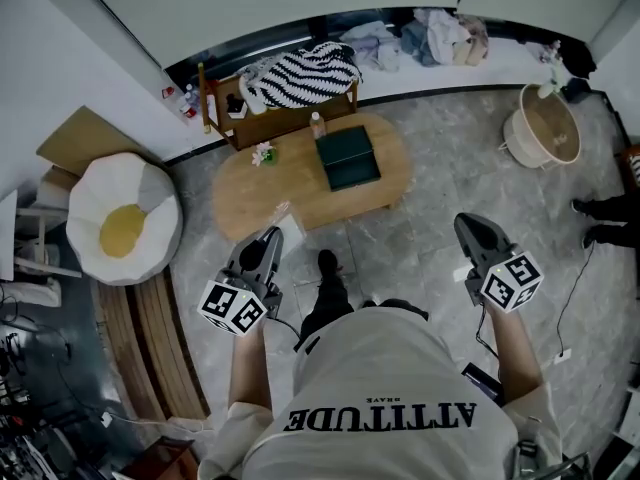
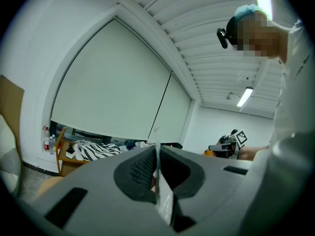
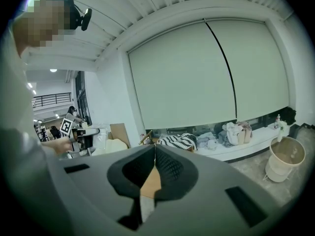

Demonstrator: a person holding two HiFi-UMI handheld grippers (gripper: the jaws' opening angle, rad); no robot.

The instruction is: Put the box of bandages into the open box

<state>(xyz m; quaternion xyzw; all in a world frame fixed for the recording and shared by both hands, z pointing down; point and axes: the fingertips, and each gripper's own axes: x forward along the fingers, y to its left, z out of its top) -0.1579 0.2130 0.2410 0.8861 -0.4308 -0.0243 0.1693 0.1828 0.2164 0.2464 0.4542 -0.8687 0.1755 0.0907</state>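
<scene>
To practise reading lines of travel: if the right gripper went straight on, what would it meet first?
Probably the wooden table, just ahead of the right gripper; possibly the striped cloth beyond; depth unclear.

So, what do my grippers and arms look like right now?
The left gripper and right gripper are dark grey moulded plastic with mesh-textured fingers; each carries a white cube of black square markers. Short grey T-shirt sleeves, forearms bare.

Home-like living room, wooden coffee table (image 1: 245, 203), egg-shaped cushion (image 1: 120, 220), wicker basket (image 1: 514, 136), strewn clothes (image 1: 435, 36)
</scene>
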